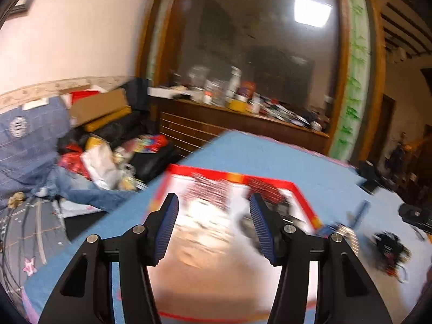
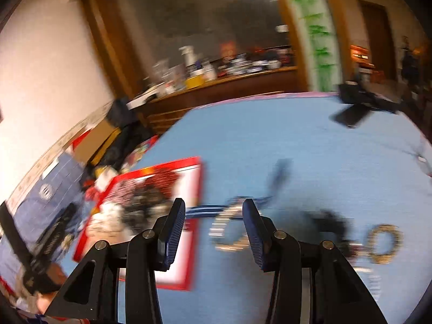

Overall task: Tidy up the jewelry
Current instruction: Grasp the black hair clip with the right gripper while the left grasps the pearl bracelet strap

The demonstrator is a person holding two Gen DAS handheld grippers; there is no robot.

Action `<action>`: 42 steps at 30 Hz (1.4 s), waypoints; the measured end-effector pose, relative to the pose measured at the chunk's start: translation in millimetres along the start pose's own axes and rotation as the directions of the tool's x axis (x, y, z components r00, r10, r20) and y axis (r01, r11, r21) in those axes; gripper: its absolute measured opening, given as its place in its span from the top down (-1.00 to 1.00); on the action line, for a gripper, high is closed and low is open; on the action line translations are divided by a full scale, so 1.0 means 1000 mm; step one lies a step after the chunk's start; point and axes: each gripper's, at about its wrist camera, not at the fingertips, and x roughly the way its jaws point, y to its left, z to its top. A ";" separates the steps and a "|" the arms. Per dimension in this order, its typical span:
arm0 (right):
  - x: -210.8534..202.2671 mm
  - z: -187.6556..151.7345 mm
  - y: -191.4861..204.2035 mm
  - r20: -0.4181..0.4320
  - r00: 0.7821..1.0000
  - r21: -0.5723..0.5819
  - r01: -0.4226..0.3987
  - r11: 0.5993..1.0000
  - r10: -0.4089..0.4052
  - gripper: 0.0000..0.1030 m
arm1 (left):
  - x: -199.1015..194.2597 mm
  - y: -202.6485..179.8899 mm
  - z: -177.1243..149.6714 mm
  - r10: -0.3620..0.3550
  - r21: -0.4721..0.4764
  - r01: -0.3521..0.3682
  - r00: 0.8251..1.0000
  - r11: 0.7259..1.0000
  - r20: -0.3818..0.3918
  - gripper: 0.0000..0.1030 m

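In the lower centre, the left gripper (image 1: 213,216) stands open and empty over a flat red-bordered white tray (image 1: 302,197) on the light blue cloth-covered table (image 1: 270,154); everything is blurred.

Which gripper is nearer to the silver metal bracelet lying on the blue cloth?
Right. The right gripper hangs over the silver metal bracelet, which shows between its fingers. The left gripper is over the red-bordered tray, beside the bracelet.

Blue cloth cover (image 2: 297,140) matt; red-edged tray (image 1: 237,176) glossy; silver bracelet (image 2: 229,229) metal, shiny.
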 end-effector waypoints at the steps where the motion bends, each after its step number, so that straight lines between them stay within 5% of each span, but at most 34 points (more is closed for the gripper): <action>1: -0.006 0.001 -0.017 0.004 1.000 0.022 0.025 0.999 -0.025 0.06 | 0.000 -0.012 0.001 -0.039 0.024 0.040 0.999 0.999 -0.028 -0.04; 5: -0.019 -0.004 -0.079 -0.041 0.996 0.147 0.087 0.985 -0.082 0.00 | 0.007 -0.058 0.000 -0.178 0.083 0.191 0.973 0.978 -0.147 -0.06; 12: -0.005 -0.014 -0.080 -0.153 0.984 0.121 0.113 0.986 -0.094 -0.53 | 0.045 -0.135 -0.019 -0.344 0.104 0.428 0.829 0.898 -0.440 -0.07; 19: 0.024 -0.028 -0.067 -0.214 0.944 -0.042 0.248 0.968 -0.251 -0.49 | 0.052 -0.161 -0.034 -0.309 0.157 0.421 0.829 0.893 -0.466 -0.07; 20: 0.031 -0.031 -0.068 -0.234 0.931 -0.060 0.274 0.960 -0.281 -0.39 | 0.055 -0.164 -0.032 -0.304 0.166 0.420 0.829 0.892 -0.469 -0.07; 22: 0.038 -0.035 -0.073 -0.273 0.920 -0.060 0.275 0.959 -0.281 0.23 | 0.056 -0.168 -0.032 -0.303 0.185 0.432 0.825 0.883 -0.478 -0.08; 23: 0.038 -0.036 -0.077 -0.272 0.916 -0.053 0.292 0.955 -0.295 0.37 | 0.058 -0.171 -0.032 -0.302 0.195 0.438 0.821 0.877 -0.485 -0.08; 29: 0.003 -0.022 -0.102 -0.173 0.953 0.117 0.272 0.955 -0.250 0.41 | 0.077 -0.208 -0.050 -0.259 0.273 0.465 0.793 0.842 -0.552 -0.05; 32: -0.010 -0.019 -0.111 -0.138 0.962 0.178 0.258 0.950 -0.236 0.40 | 0.089 -0.221 -0.061 -0.239 0.285 0.473 0.774 0.834 -0.586 0.29; 37: -0.011 -0.018 -0.109 -0.145 0.969 0.206 0.225 0.952 -0.198 0.40 | 0.109 -0.240 -0.071 -0.169 0.342 0.421 0.803 0.840 -0.572 0.43; 39: -0.012 -0.017 -0.106 -0.141 0.971 0.208 0.221 0.953 -0.195 0.40 | 0.109 -0.241 -0.072 -0.166 0.356 0.404 0.823 0.842 -0.543 0.83; 42: -0.015 -0.016 -0.106 -0.127 0.975 0.220 0.207 0.953 -0.182 0.40 | 0.104 -0.236 -0.074 -0.184 0.327 0.395 0.833 0.858 -0.522 0.83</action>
